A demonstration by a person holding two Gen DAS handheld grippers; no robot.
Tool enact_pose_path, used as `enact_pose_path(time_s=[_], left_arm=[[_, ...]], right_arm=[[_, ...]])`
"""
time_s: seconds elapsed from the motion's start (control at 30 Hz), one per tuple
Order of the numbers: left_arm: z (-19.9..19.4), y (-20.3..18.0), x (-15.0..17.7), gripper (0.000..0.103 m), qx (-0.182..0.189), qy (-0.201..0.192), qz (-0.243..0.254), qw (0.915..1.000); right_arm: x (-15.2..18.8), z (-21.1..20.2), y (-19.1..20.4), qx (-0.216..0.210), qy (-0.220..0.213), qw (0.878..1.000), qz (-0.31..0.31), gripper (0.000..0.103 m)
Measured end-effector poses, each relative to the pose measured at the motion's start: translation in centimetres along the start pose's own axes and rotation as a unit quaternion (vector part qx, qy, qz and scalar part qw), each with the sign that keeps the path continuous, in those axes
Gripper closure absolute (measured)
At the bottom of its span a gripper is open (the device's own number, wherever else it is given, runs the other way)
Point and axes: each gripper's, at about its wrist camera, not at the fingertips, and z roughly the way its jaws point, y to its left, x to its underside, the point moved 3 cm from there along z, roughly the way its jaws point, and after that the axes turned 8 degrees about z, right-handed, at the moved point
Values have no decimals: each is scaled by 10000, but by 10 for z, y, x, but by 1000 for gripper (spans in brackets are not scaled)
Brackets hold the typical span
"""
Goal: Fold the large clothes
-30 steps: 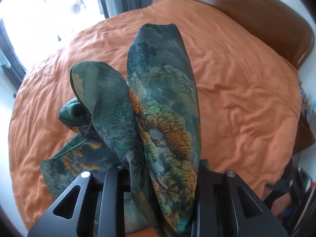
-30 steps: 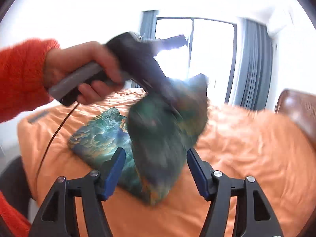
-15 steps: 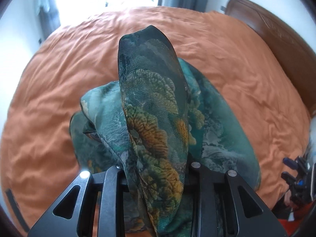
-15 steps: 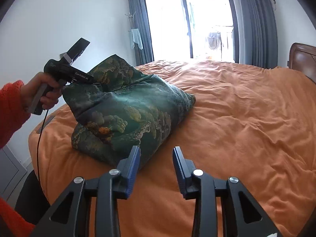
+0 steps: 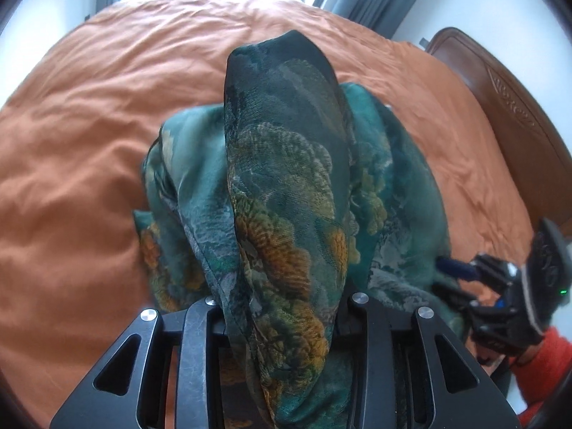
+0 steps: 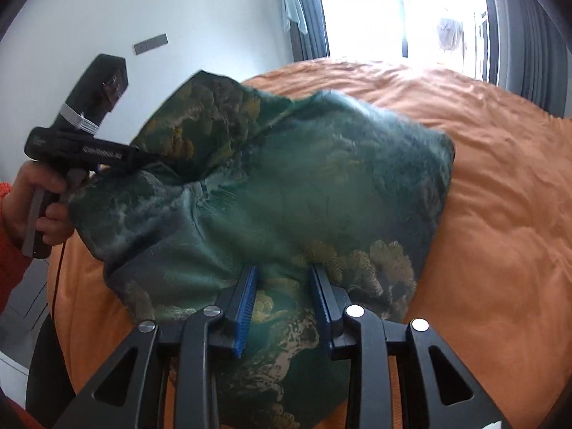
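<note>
A dark green garment with orange and gold print (image 6: 321, 186) lies in a loose folded heap on the orange bed (image 6: 500, 178). My left gripper (image 5: 282, 307) is shut on a fold of the garment (image 5: 286, 186), which stands up between its fingers and hides them. It also shows in the right wrist view (image 6: 143, 159), holding the garment's raised left corner. My right gripper (image 6: 286, 286) is open, its blue pads either side of the garment's near edge, low over the cloth. It shows at the right edge of the left wrist view (image 5: 461, 268).
The orange bedspread (image 5: 89, 143) spreads all round the garment. A wooden headboard (image 5: 500, 107) is at the right in the left wrist view. A window with grey curtains (image 6: 529, 28) is behind the bed. The bed's near left edge (image 6: 60, 279) drops to the floor.
My right gripper has moved forward and down onto the garment's near edge, jaws still open. My left gripper keeps its hold, and more cloth has settled on the bed.
</note>
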Motion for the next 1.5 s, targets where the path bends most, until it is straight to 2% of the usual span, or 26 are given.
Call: enact_pose_path(time_s=[0.23, 0.4, 0.5, 0.6, 0.67, 0.73, 0.83, 0.93, 1.03, 1.1, 1.2, 1.4, 1.5], left_arm=[[23, 28, 15, 64, 406, -135, -434, 9981], [7, 27, 17, 63, 639, -249, -503, 9964], [-11, 25, 17, 58, 683, -362, -441, 9960], [-12, 28, 20, 58, 786, -330, -471, 9952], [-10, 31, 22, 56, 851, -360, -546, 9942], [-9, 37, 24, 55, 932, -397, -655, 9927], [-7, 42, 27, 55, 932, -380, -666, 9927], [2, 46, 26, 55, 914, -282, -806, 9921], [10, 48, 27, 55, 857, -162, -756, 9933], [9, 47, 27, 55, 908, -162, -731, 9930], [7, 50, 29, 55, 941, -191, -711, 9928], [6, 52, 29, 54, 960, -238, -733, 9924], [8, 48, 28, 54, 950, -259, -744, 9924]], right_arm=[[9, 37, 1, 326, 221, 9992, 115, 72], [-3, 25, 9, 353, 357, 9987, -7, 72], [-29, -1, 13, 15, 272, 9996, 53, 72], [-71, -10, 7, -44, -37, 9996, 282, 72], [-103, 2, -2, -25, -92, 9983, 568, 72], [-128, 27, -11, -1, 31, 9963, 853, 72], [-141, 78, -32, -47, 452, 9891, 1399, 72], [-130, 124, -42, 305, 868, 9857, 1413, 75], [-127, 128, -44, 327, 836, 9849, 1480, 75], [-125, 107, -38, 239, 672, 9869, 1448, 74], [-113, 57, -29, 10, 351, 9935, 1078, 74], [-29, -47, -3, -68, 70, 9997, 244, 73], [15, -64, 21, -182, 93, 9998, -19, 73]])
